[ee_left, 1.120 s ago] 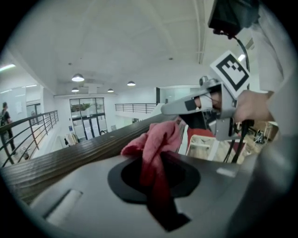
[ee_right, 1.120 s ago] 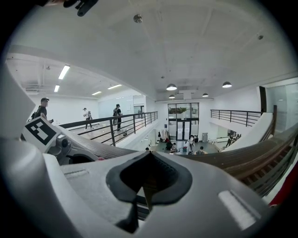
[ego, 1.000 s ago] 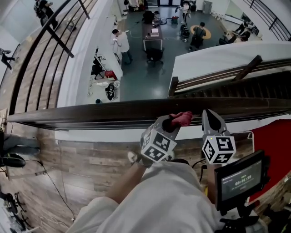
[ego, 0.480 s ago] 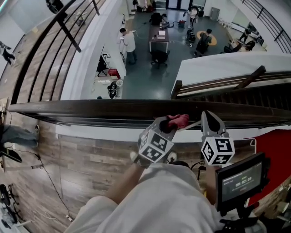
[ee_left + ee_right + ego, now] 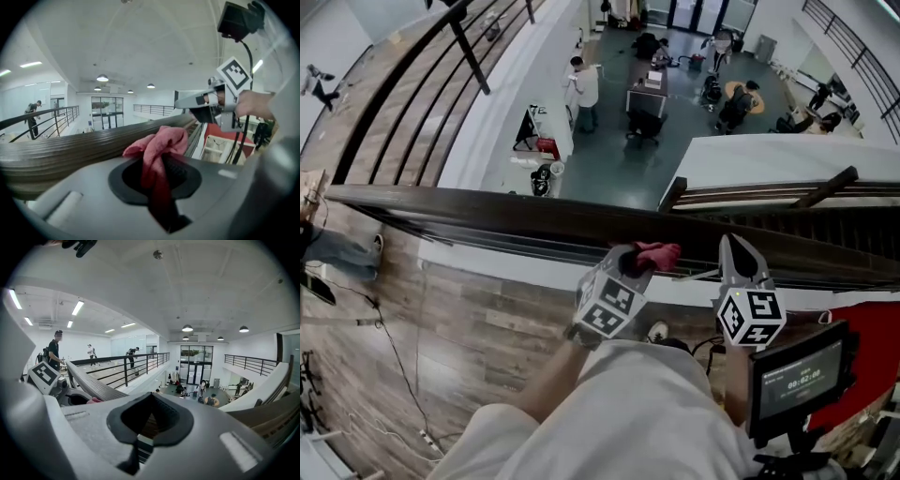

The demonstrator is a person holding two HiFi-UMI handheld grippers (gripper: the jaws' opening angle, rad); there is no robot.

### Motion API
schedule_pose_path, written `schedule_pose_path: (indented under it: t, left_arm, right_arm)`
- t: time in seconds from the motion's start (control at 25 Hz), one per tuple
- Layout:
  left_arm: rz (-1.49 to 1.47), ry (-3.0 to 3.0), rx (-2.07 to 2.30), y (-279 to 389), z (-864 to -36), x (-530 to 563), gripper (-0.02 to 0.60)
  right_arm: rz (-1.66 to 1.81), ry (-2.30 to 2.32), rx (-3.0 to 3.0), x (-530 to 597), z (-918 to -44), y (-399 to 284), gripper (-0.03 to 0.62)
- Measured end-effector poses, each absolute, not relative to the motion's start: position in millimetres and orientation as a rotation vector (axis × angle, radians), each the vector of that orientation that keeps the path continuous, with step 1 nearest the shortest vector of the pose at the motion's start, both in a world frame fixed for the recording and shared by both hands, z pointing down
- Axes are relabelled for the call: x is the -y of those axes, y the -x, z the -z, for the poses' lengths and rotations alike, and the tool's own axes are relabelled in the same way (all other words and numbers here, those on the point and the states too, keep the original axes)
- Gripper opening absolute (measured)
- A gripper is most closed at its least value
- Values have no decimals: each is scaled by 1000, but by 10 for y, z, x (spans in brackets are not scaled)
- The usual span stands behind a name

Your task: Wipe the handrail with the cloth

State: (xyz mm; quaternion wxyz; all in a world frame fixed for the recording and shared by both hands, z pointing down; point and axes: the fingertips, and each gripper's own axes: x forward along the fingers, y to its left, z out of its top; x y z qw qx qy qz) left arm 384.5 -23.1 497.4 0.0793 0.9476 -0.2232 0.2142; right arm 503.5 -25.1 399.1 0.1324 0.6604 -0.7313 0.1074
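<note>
The left claw (image 5: 641, 257) pinched the red cloth (image 5: 660, 253) at the dark wooden handrail (image 5: 487, 217); the right claw (image 5: 735, 247), closed and empty, was just beside it.

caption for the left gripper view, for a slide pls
Left gripper shut on a red cloth at the dark wooden handrail, with the right gripper empty alongside.

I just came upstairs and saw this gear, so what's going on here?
A person stands at a balcony's dark wooden handrail with tongs in each hand. The left tongs are shut on a red cloth, held at the rail's top for wiping. The right tongs are shut and empty, just beside them at the rail.
</note>
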Motion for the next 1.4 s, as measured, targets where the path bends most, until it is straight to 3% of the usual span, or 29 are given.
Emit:
schedule_pose_path:
  t: [0.92,1.4]
  left_arm:
    - [-824,-2774,1148,-1863,-4963,888,77]
    - [-885,-2870,1275,-1626,-4589,1022,77]
  right_arm:
    - [-313,-1784,2214,677,-4110,-3753,3]
    - [-294,-1754,2233,794,-4054,-3548,3]
